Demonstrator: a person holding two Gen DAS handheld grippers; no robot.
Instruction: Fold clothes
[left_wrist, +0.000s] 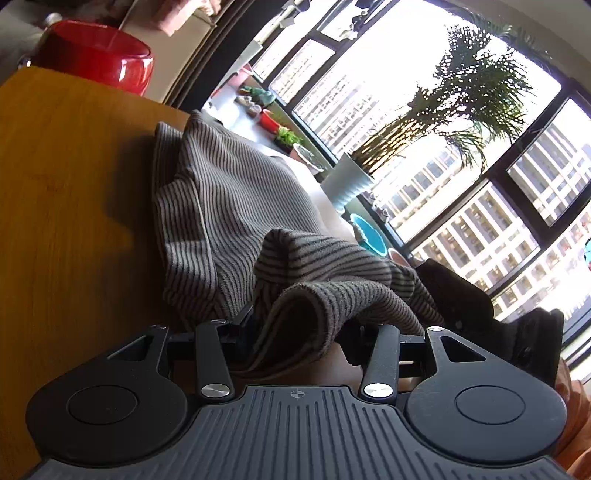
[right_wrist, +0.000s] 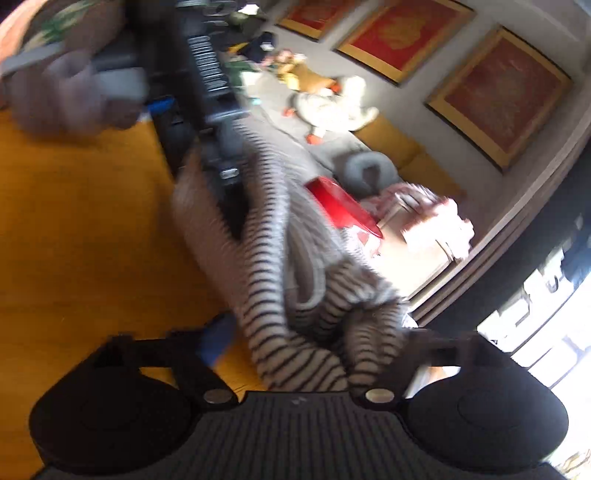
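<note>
Left wrist view: my left gripper (left_wrist: 295, 332) is pinching a bunched fold of the striped garment (left_wrist: 236, 206), which hangs between the fingers. The rest of it lies on the wooden table (left_wrist: 66, 221) further out, reaching toward the far edge by the window (left_wrist: 461, 166). A red container (left_wrist: 96, 55) sits at the far left, well apart.

Right wrist view: it's blurry here. My right gripper (right_wrist: 306, 362) has a thick wad of the same striped cloth between its fingers; they look closed on it, though the blur keeps me from being sure how firm the bite is. My other hand (right_wrist: 70, 96) and its tool sit far left.

Tip for this step, I think: keep both pinches on matching corners, lift evenly so the cloth hangs taut, then lay it flat without dragging.
</note>
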